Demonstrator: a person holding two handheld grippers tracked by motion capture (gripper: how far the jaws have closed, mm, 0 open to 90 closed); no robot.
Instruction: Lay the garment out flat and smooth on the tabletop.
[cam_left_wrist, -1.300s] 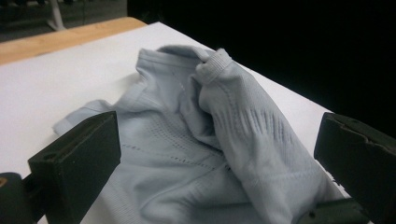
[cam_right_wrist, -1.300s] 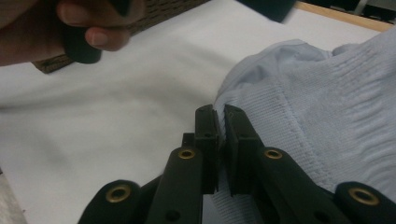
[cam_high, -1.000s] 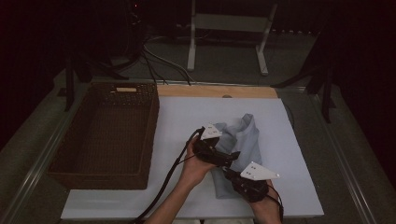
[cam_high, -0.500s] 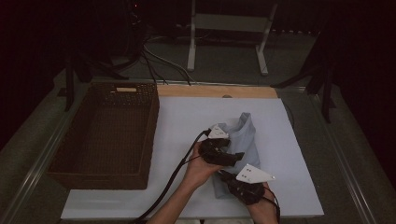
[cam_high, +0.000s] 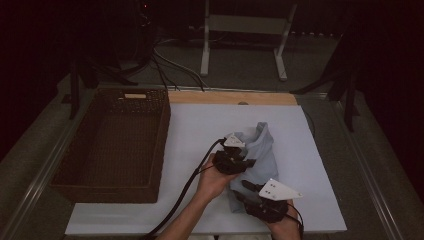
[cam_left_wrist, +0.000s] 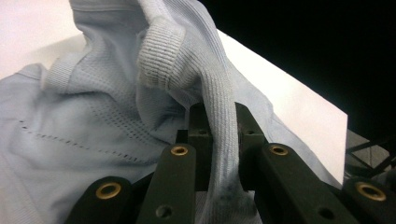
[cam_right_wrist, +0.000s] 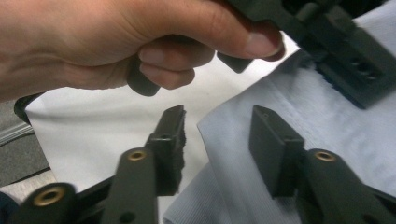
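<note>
High view: a pale blue garment (cam_high: 260, 150) lies crumpled on the white tabletop (cam_high: 200, 125), well right of the brown basket (cam_high: 112, 145); the left tool (cam_high: 245, 161) sits on the garment and the right tool (cam_high: 246, 186) at its near edge. Left gripper view: the left tool (cam_left_wrist: 219, 135) is clamped narrowly on a ribbed fold of the garment (cam_left_wrist: 93, 107). Right gripper view: the right tool (cam_right_wrist: 217, 128) stands wide apart astride the garment's (cam_right_wrist: 299, 102) edge, the left hand (cam_right_wrist: 116, 37) beyond.

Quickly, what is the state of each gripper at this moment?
Left gripper: closed on a ribbed fold of the light blue garment.
Right gripper: open, its jaws on either side of the garment's edge, holding nothing.
</note>
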